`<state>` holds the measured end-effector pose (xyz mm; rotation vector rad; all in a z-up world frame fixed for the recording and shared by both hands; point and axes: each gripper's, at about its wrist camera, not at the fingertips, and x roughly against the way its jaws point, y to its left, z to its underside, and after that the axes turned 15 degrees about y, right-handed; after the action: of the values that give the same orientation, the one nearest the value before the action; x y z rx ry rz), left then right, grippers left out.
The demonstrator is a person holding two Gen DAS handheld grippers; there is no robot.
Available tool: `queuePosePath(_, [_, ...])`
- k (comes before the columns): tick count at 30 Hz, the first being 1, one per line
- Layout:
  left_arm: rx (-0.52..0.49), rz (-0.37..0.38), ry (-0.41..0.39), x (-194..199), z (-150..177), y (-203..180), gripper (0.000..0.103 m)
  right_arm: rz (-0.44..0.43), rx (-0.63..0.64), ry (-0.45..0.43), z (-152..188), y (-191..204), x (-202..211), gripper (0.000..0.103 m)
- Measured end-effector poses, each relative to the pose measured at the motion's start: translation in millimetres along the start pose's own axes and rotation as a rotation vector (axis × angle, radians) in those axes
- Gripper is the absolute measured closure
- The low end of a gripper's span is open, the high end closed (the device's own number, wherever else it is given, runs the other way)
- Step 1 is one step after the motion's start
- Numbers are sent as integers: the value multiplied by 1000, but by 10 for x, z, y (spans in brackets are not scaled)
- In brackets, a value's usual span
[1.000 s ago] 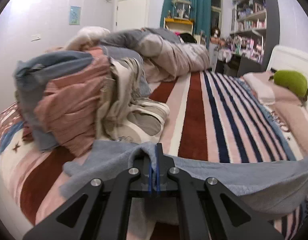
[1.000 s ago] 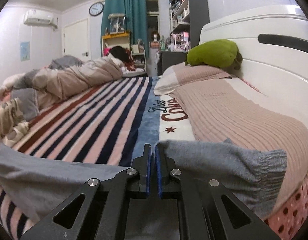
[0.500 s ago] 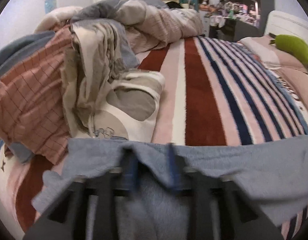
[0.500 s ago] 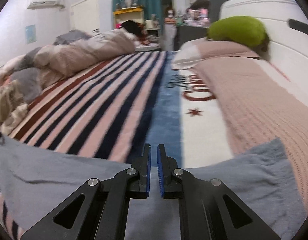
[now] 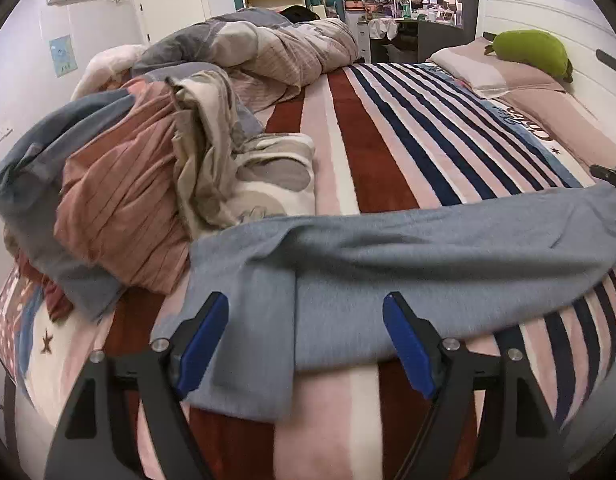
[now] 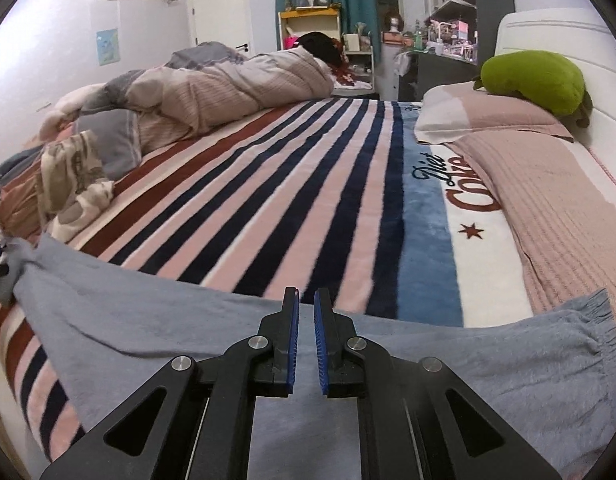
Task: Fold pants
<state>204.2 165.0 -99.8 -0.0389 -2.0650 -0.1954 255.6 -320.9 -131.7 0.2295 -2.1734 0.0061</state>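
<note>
Grey-blue pants (image 5: 427, 248) lie stretched across the near edge of the striped blanket (image 5: 371, 152). Their left end is folded into a flap under my left gripper (image 5: 304, 300). Its jaws are opening wide, and the blue pads stand apart above the cloth without pressing on it. In the right wrist view the pants (image 6: 148, 328) run from the left edge to a gathered elastic end (image 6: 599, 320) on the right. My right gripper (image 6: 306, 294) hovers over their middle, its pads almost together with only a thin slit and no cloth between them.
A heap of crumpled clothes (image 5: 128, 200) sits just left of the pants. A rolled duvet (image 5: 268, 52) lies at the far side of the bed. A pink pillow (image 6: 487, 116), a green plush (image 6: 535, 80) and the white headboard (image 6: 547, 32) are on the right.
The left jaws, shut on a pinch of the pants a second ago, have spread and let go. The cloth now lies flat. The right gripper also let go and shifted towards the pants' middle.
</note>
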Motion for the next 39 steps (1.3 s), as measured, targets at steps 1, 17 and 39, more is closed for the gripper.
queuePosePath(1, [14,-17,-3,32,51,34,23,3,4,0,1,35,13,100])
queuePosePath(17, [148,-30,-9,-256,220,390,102,-40,2,36,-31,352,-58,100])
queuePosePath(39, [109,-93,-102,-134,-409,380,37,-232,578,450,-288,1170,-922,47])
